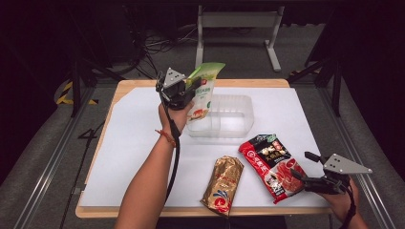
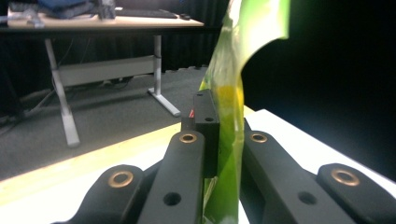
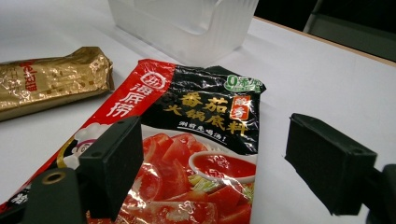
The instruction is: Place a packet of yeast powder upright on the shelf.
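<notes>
Now the left gripper [image 1: 193, 85] fingers clench the green pouch [image 1: 204, 90] above the clear bin [image 1: 241, 125]; the right gripper [image 1: 302, 166] fingers are released, and the red packet [image 1: 274, 164] and gold packet [image 1: 223, 183] wait at five o'clock.

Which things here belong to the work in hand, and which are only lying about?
In the work: left gripper, shut on the green pouch; clear plastic bin just beside it.

Lying about: red soup-base packet, gold packet; the right gripper, open, waits near the red one.

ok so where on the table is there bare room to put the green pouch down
The white table is bare left of the clear plastic bin and gold foil packet, and right of the bin. It is crowded at the front right: gold packet, red tomato sauce packet, right gripper.
</notes>
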